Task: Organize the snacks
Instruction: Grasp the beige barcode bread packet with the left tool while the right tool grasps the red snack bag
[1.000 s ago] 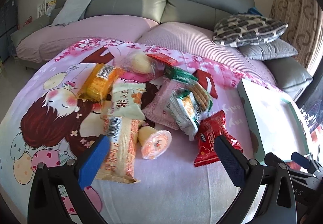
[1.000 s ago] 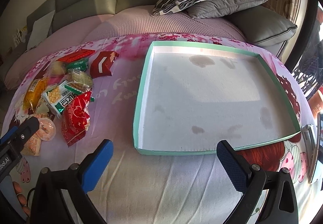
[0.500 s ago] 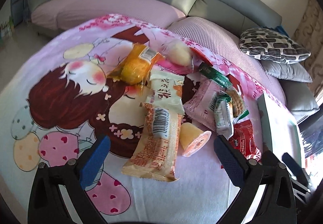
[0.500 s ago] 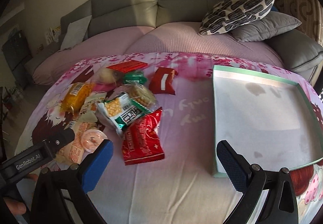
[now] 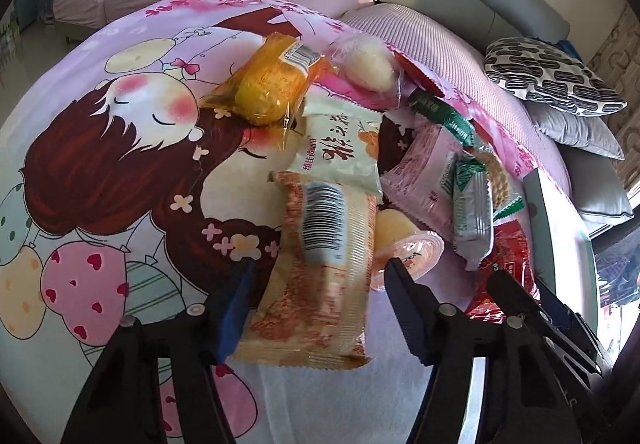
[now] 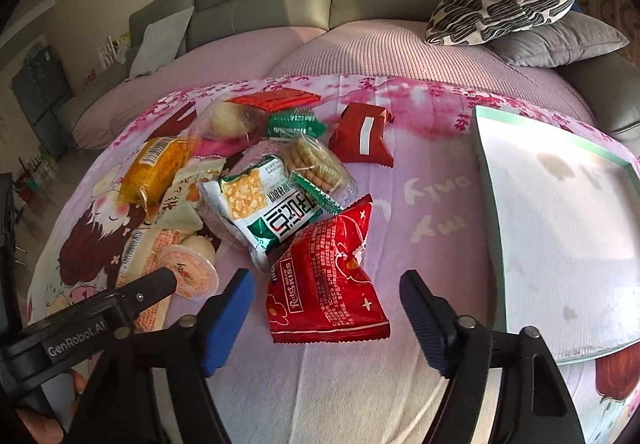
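On the blanket, left wrist view:
Left gripper (image 5: 320,308): jaws are standing wide, straddling the near end of the long orange packet (image 5: 324,268), with no squeeze showing yet.
Packet position: it is lying flat on the cartoon blanket (image 5: 100,171), barcode up, its far end tucked under the white packet (image 5: 340,151); a jelly cup (image 5: 408,248) is touching its right edge.
Handling: the wrapper is looking light, crinkly and slick, and the contents are probably brittle; a gentle pinch across the narrow width near this end is seeming the safest hold.
Risk: the right finger (image 5: 404,304) is sitting just beside the cup and could be nudging it on closing.

Over the pile, right wrist view:
Right gripper (image 6: 324,320): jaws are spread wide and holding nothing, hovering around the near end of the red bag (image 6: 328,280).
Red bag: it is resting puffed and soft on the blanket, its far corner against the green-and-white packet (image 6: 272,207); pinching a sealed edge is likely gripping better than the slippery middle.
Tray (image 6: 560,316): it is lying to the right with no snacks inside, well apart from the pile.
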`<state>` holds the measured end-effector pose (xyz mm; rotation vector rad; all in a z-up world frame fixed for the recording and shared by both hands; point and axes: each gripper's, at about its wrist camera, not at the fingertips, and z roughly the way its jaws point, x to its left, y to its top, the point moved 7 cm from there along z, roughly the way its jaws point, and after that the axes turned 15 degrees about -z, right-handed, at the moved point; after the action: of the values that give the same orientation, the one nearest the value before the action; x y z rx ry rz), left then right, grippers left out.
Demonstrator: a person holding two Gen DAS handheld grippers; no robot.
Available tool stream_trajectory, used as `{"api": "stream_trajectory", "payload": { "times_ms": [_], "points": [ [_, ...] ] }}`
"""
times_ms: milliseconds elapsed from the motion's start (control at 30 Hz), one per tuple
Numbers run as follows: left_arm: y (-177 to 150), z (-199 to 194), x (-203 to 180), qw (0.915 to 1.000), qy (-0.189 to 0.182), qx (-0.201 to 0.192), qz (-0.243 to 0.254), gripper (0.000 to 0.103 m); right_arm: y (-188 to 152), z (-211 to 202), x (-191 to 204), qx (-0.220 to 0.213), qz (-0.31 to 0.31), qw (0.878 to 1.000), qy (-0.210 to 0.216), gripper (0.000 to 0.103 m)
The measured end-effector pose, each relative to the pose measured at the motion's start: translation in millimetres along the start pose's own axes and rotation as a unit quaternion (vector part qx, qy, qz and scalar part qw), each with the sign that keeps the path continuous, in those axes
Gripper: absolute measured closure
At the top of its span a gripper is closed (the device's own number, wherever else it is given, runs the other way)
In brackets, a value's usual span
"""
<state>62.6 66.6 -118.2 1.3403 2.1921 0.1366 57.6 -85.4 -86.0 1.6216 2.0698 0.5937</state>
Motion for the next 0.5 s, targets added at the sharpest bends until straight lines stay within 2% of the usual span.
{"api": "stream_trajectory", "payload": {
  "times_ms": [100,233,300,500],
  "points": [
    [-1.0,2.0,0.0,1.0,0.008,-0.001,0.002,0.043,-1.3,3.0,0.3,0.001,0.0,1.0,0.007,0.04],
    [-0.7,2.7,0.4,0.9997,0.023,-0.008,0.006,0.055,-0.2,2.4,2.2,-0.002,-0.005,1.0,0.011,0.045],
    [0.1,2.0,1.6,0.9998,0.02,-0.009,0.002,0.056,0.4,1.2,2.5,-0.006,-0.004,1.0,0.018,0.055],
    [1.2,-0.7,2.5,0.9998,0.013,-0.015,-0.006,0.059,0.8,-2.8,2.1,-0.011,-0.001,1.0,0.025,0.06]
  ]
}}
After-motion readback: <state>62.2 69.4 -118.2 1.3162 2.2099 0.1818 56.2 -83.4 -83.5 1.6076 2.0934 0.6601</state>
